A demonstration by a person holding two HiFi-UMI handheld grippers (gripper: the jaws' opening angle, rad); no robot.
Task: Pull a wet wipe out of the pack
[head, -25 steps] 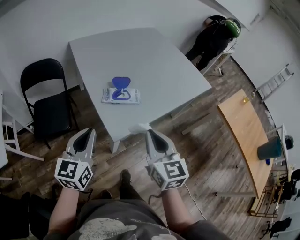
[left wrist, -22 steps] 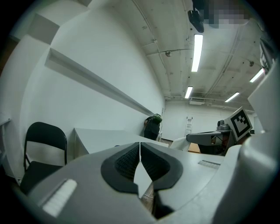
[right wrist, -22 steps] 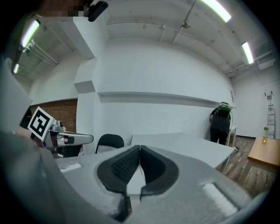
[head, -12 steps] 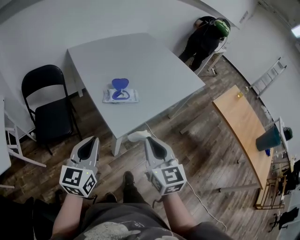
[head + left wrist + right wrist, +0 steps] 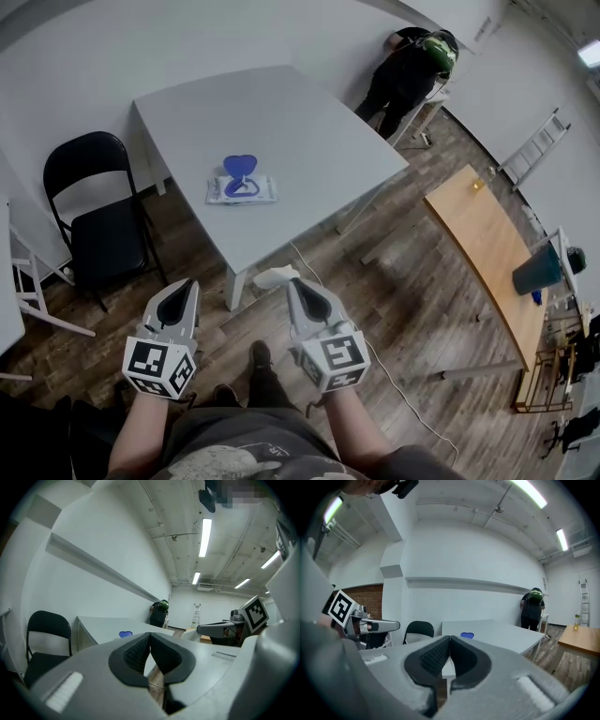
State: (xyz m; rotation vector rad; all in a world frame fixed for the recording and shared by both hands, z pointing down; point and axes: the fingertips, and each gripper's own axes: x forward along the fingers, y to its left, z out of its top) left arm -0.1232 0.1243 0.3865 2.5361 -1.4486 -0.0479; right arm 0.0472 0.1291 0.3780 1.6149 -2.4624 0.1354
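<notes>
The wet wipe pack (image 5: 242, 190) lies flat on the white table (image 5: 309, 122), its blue lid (image 5: 242, 166) standing open. The lid also shows as a small blue shape in the left gripper view (image 5: 125, 633) and the right gripper view (image 5: 467, 635). Both grippers hang off the table's near corner, over the wooden floor. My right gripper (image 5: 292, 282) is shut on a crumpled white wet wipe (image 5: 274, 276), which sticks out to the left of its tip. My left gripper (image 5: 185, 284) is shut with nothing in it; its pads (image 5: 140, 651) meet.
A black folding chair (image 5: 98, 216) stands left of the table. A person (image 5: 408, 70) bends over at the far wall. A wooden table (image 5: 487, 253) and a ladder (image 5: 536, 150) are to the right. A thin cable (image 5: 394, 389) runs across the floor.
Both grippers have drawn back from the table edge toward my body. The wipe has come along in the right gripper.
</notes>
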